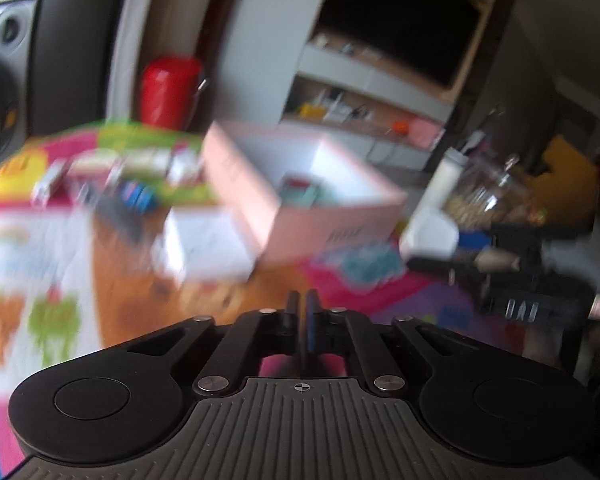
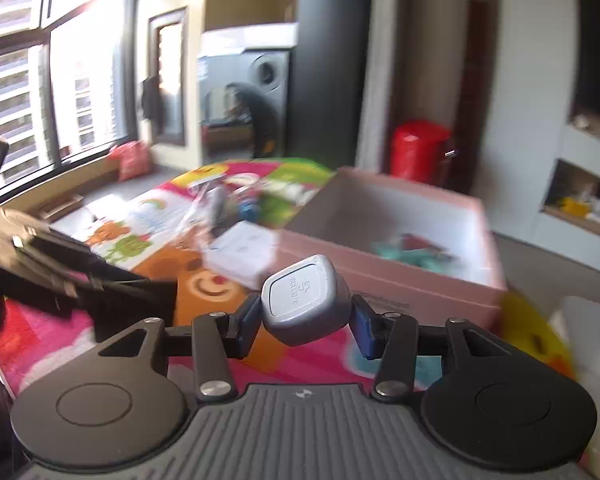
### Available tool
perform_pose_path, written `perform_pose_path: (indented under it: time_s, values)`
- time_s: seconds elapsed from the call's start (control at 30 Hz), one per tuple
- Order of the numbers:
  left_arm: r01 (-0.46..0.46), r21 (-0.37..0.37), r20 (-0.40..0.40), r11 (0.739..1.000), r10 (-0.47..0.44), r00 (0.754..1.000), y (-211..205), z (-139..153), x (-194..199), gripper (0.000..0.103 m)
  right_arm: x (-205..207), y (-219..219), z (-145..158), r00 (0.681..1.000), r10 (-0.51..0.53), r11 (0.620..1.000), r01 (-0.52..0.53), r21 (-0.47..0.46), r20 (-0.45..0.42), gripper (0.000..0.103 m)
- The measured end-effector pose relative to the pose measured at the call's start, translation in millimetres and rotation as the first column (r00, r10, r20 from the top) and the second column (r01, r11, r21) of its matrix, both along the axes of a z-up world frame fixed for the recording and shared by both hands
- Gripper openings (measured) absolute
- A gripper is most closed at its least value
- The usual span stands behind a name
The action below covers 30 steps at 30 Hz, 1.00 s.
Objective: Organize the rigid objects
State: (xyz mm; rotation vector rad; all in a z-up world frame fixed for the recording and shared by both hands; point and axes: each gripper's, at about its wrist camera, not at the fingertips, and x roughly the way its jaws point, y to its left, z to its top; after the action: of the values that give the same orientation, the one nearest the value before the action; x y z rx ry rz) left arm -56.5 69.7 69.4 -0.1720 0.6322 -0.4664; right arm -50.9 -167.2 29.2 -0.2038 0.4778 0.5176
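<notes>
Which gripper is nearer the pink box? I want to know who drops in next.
Right. The right gripper, shut on a grey case, hangs just before the pink box; the left gripper, shut, sits farther back.

One pink box (image 2: 396, 280), one grey case (image 2: 304, 300), one red bin (image 2: 418, 150), one white box (image 2: 240, 254), one play mat (image 2: 316, 356), two grippers (image 1: 302, 300) (image 2: 305, 322)

Blurred beyond telling: pink box's (image 2: 400, 280) contents (image 2: 412, 254), mat's clutter (image 1: 112, 184)

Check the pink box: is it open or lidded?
Open. The pink box shows its white inner walls with no lid, and blurred teal and red items lie inside.
</notes>
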Motion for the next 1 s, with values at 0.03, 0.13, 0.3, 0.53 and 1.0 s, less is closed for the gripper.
perform_pose_path:
  time_s: [0.03, 0.13, 0.3, 0.53, 1.0]
  values:
    - [0.011, 0.003, 0.028, 1.000, -0.011, 1.000, -6, 11, 6, 0.007, -5, -10, 3, 1.000, -0.025, 1.000, 0.025, 0.005, 0.014, 0.047]
    - [0.010, 0.028, 0.092, 1.000, -0.012, 0.996, -21, 35, 27, 0.007, -14, -35, 7, 0.995, -0.093, 0.995, 0.091, 0.031, 0.045, 0.047]
    - [0.011, 0.006, 0.077, 1.000, -0.012, 0.997, -22, 44, 29, 0.013, -23, -54, -3, 0.990, -0.138, 0.988, 0.137, 0.066, 0.016, 0.047]
    - [0.206, 0.097, -0.117, 0.974, -0.194, 0.974, -22, 8, -10, 0.015, -11, -41, -37, 0.989, -0.103, 0.992, 0.109, 0.056, -0.106, 0.047]
    - [0.276, 0.352, -0.216, 0.895, -0.209, 0.954, -60, -36, -31, 0.039, -12, -24, -53, 0.988, -0.062, 0.998, 0.063, 0.003, -0.140, 0.053]
